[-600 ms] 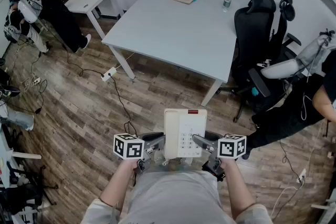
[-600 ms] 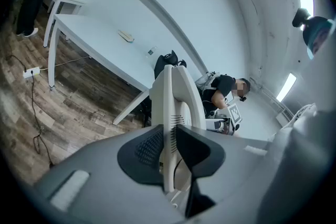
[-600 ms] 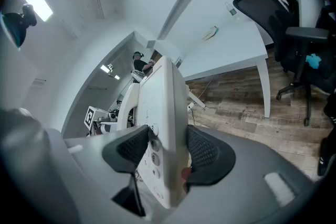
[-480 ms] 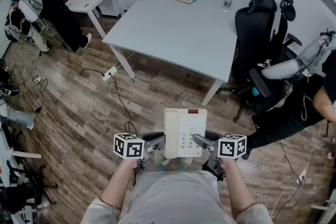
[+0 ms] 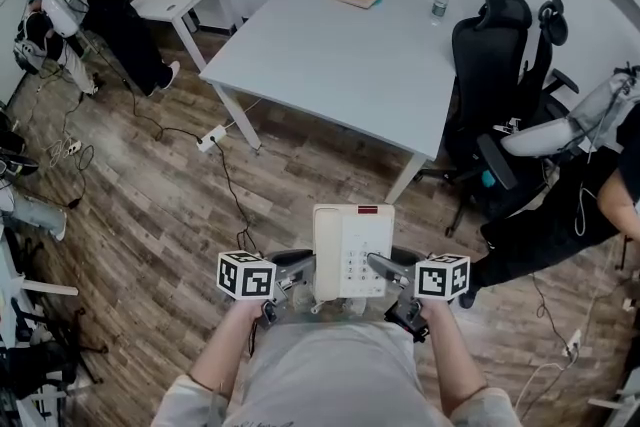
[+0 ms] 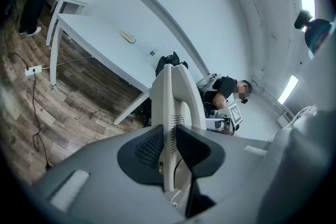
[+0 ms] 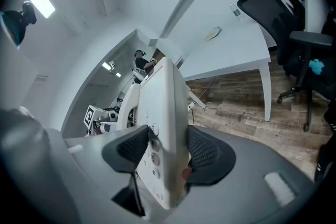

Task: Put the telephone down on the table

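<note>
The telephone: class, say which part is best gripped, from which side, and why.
Grip the telephone by its two long side edges, near the person's end, as the left gripper and right gripper do. It is a flat slab, thin enough to fit between the jaws; a hold from both sides should keep it steady.

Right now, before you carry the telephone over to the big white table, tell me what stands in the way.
Nothing visible stands between the telephone and the table: only open wood floor, with a cable and power strip lying on it near a table leg. The black chair stands off to the table's right.
</note>
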Available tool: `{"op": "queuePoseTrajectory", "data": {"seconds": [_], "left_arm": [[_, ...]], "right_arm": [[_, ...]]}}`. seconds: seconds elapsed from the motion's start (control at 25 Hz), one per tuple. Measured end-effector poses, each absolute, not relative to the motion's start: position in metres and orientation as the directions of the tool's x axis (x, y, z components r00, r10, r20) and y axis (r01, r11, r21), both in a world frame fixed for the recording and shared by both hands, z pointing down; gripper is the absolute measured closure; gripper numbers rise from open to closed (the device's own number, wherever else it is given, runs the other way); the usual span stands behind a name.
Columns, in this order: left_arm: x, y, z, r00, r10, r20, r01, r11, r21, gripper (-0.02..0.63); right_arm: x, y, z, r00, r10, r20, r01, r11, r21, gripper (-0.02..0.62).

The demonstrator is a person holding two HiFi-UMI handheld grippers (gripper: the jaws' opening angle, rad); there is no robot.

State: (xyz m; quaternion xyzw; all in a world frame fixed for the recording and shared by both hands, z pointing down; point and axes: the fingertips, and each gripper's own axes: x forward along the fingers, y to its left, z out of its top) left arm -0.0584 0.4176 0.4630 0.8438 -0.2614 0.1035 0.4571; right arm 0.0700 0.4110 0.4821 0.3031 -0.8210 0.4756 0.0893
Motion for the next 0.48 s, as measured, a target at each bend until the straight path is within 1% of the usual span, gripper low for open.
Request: {"op": "queuePoseTrajectory", "data": {"seconds": [0.48], "left_arm": [[-0.038, 0.413, 0.459, 0.823, -0.379, 0.422, -0.562, -0.438, 0.702, 0.514]], "right_arm": [[0.09, 0.404, 0.481, -0.82, -0.387, 0.422, -0.561, 0.394, -0.729, 0.356]]}}
